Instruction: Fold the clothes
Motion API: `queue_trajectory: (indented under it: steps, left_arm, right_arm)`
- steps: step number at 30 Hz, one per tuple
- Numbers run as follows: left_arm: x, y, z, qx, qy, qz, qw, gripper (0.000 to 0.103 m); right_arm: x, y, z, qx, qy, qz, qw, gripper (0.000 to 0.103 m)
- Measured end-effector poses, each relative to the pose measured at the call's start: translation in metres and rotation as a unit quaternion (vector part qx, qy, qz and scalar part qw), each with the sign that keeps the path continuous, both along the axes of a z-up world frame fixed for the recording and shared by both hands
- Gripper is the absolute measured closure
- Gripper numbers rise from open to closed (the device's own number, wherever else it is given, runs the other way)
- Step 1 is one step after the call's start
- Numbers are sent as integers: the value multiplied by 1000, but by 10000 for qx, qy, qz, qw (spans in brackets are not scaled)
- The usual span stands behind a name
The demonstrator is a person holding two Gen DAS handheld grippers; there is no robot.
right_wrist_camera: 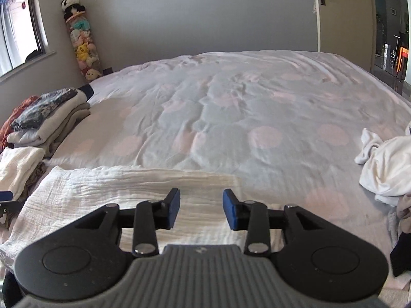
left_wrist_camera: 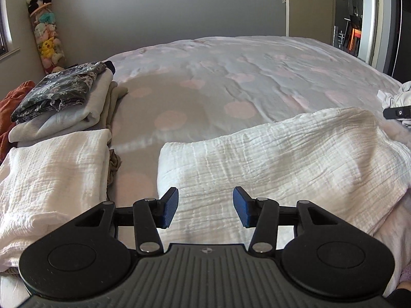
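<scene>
A bed with a pale cover dotted with faint pink circles fills both fisheye views. In the left wrist view, the left gripper sits at the bottom centre, its blue-padded jaws standing apart with nothing between them, above a white crinkled muslin cloth that lies folded across the lower right of the frame. To the left of it, at the lower left edge, rests a second folded white muslin cloth, and just behind that, in the middle left, a stack of folded clothes topped by a dark floral garment. In the right wrist view, the right gripper sits at the bottom centre, jaws also apart and empty, over the same white cloth, which stretches across the lower left. A heap of unfolded white laundry lies at the right edge. A tall column of soft toys stands against the wall in the upper left corner.
</scene>
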State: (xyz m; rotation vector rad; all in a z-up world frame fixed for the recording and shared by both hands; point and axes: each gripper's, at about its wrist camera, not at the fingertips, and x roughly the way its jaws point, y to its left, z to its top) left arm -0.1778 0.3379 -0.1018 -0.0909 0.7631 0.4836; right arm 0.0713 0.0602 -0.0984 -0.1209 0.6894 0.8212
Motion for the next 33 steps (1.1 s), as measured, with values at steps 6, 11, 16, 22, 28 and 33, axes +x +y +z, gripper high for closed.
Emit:
queue_trajectory:
  steps: [6,11,16,22,28,33]
  left_arm:
    - [-4,3,-4,-123,-66,26,9999,57]
    - [-5,14,-19,-398,-6,181,9990,57]
    - [-5,21,-26,-509,-11,231,9984,57]
    - [-1,29,-36,-699,2,326,9970,57]
    - [1,29,-41,-726,97,358,9967,57]
    - [-2,25,-29,-690,40,334,9970,57]
  right_arm:
    - [-17,46,1,9,-28,152,9999,28]
    - [-19,79,-10,-173,-50,139,9997,56]
    - [-10,100,-28,-247,-61,-87,9996,57]
    - [7,109,-56,-259,231,-108,9993,57]
    - [2,105,-70,-194,73,7,9998,56]
    - [-1,110,-61,-194,250,534,9981,10]
